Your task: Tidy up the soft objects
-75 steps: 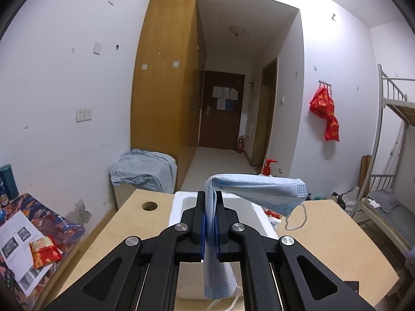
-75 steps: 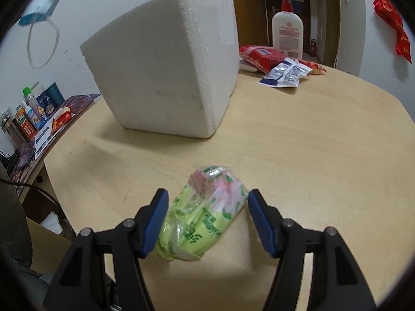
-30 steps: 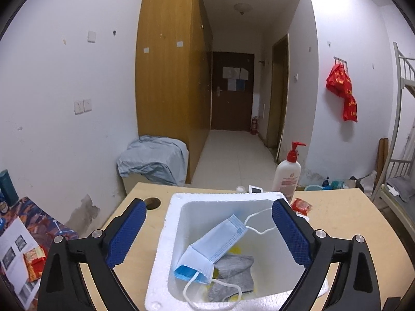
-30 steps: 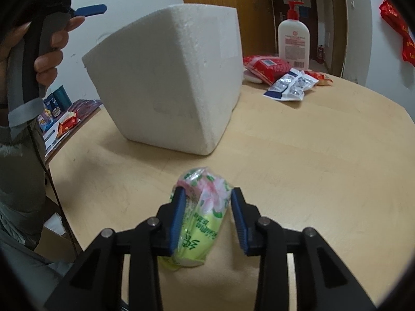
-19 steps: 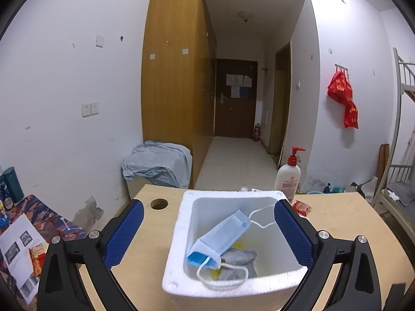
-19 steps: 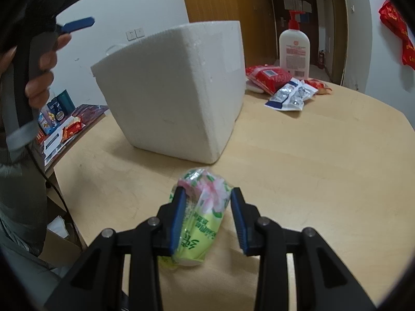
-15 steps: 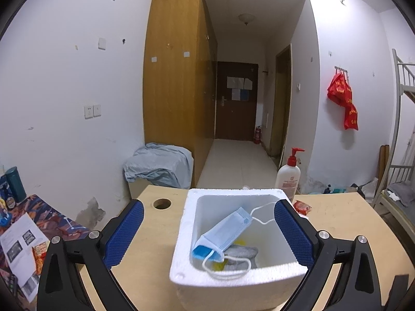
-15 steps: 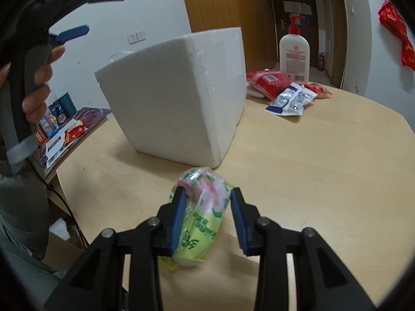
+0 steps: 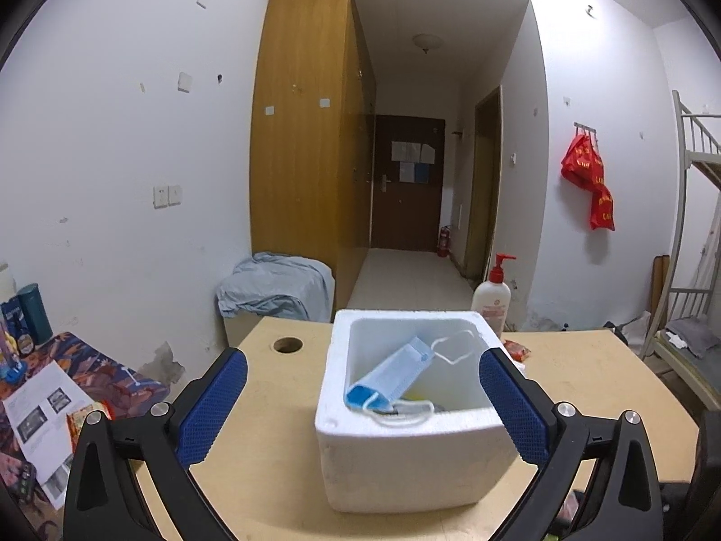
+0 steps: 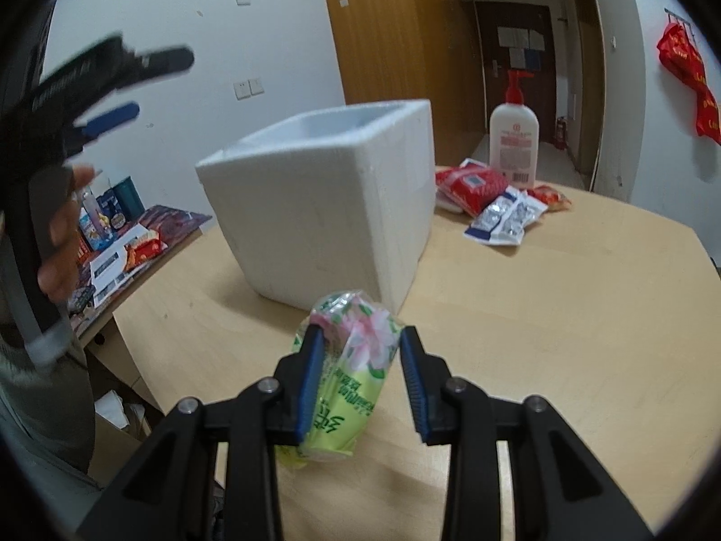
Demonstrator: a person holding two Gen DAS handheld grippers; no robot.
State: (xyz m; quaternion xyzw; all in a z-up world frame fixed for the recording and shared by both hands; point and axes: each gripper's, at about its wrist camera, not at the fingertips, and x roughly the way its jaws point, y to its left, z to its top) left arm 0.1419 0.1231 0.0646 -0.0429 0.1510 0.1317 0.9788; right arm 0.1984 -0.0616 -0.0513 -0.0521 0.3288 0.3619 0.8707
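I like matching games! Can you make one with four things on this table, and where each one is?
Things:
1. face mask
2. tissue pack
3. lotion bottle
4. left gripper

Places or states:
A. clamped in the right gripper
B. open, holding nothing
C. lying in the foam box
D. standing behind the box

Pairs: 1-C, 2-A, 3-D, 4-B

left gripper (image 9: 360, 399) spread wide, right gripper (image 10: 360, 365) clamped

The wooden table (image 10: 563, 315) carries a foam box (image 10: 333, 225); behind it stand a lotion bottle (image 10: 513, 135) and snack packets (image 10: 495, 198).
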